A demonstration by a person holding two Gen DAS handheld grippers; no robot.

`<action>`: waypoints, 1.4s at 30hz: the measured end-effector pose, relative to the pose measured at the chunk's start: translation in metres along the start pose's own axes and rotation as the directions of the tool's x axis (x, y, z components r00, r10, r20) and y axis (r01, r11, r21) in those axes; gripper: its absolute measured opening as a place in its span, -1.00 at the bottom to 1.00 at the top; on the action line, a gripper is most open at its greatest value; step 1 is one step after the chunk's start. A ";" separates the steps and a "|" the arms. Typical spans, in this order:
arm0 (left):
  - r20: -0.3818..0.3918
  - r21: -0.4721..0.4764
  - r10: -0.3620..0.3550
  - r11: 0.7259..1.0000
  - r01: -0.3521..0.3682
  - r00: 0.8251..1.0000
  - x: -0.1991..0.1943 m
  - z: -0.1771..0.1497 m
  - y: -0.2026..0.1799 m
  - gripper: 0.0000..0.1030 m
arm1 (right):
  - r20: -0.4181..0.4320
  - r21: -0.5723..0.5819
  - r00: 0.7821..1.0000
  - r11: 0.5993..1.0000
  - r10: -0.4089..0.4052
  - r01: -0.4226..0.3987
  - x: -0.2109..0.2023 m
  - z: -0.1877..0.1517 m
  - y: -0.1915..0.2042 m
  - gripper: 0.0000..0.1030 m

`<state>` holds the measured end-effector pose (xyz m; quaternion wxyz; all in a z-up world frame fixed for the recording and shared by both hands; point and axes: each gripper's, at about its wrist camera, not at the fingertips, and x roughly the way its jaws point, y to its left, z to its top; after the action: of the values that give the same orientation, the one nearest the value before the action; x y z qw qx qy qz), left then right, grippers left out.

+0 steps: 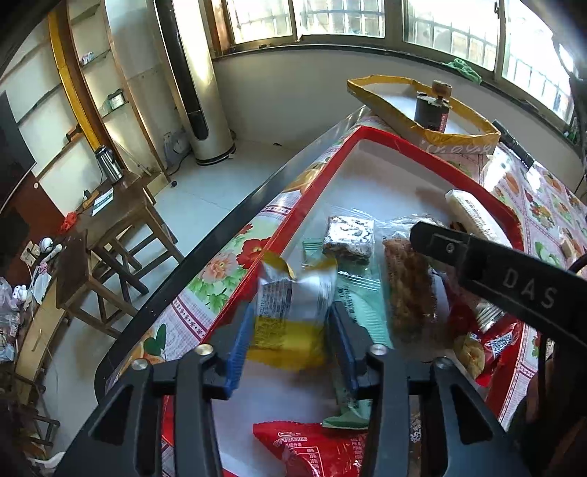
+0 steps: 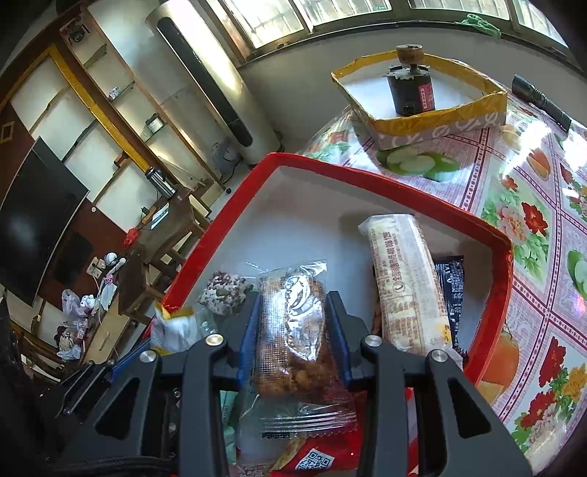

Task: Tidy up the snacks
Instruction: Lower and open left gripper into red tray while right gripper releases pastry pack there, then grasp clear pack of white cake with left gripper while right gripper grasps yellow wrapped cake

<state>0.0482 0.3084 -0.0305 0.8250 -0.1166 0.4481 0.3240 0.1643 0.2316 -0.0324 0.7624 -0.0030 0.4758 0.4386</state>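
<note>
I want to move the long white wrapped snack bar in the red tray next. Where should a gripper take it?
Grip the long white snack bar across its narrow middle, coming from above: it lies flat in the red tray, long sides exposed, ends near other packets.

Left gripper (image 1: 291,323) clamps yellow-white snack packet (image 1: 290,312) — above red tray (image 1: 312,190).

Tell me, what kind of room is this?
Most likely a living or dining room in someone's home. A red tray of snacks sits on a table with a flowery tablecloth, a big dark TV hangs by wall shelves, and a tall standing air conditioner stands beneath the windows.
</note>
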 end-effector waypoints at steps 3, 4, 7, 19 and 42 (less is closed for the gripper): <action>0.000 0.001 0.000 1.000 0.000 1.000 -0.002 -0.001 0.000 0.05 | 0.008 0.003 1.000 1.000 0.020 -0.020 -0.004 0.000 -0.001 -0.22; 0.003 0.003 0.008 1.000 -0.008 1.000 -0.004 -0.002 -0.001 0.12 | 0.016 0.005 1.000 1.000 0.024 -0.024 -0.007 0.000 -0.001 -0.21; 0.038 0.011 0.038 0.999 -0.039 0.999 -0.013 -0.004 -0.005 0.30 | 0.052 0.008 0.998 0.999 0.047 -0.048 -0.024 -0.001 -0.001 -0.15; 0.175 0.080 0.000 0.997 -0.015 0.985 -0.066 -0.015 -0.049 0.53 | 0.235 0.080 0.971 0.996 -0.049 0.031 -0.136 -0.041 -0.047 0.29; 0.080 0.323 -0.275 0.917 0.236 0.958 -0.108 -0.051 -0.164 0.53 | 0.237 0.376 0.910 0.896 -0.340 0.237 -0.255 -0.148 -0.194 0.31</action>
<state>0.0769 0.1118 0.0122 0.8945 -0.0230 0.4221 0.1457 0.1459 -0.1195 -0.0079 0.8710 0.1225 0.4185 0.2263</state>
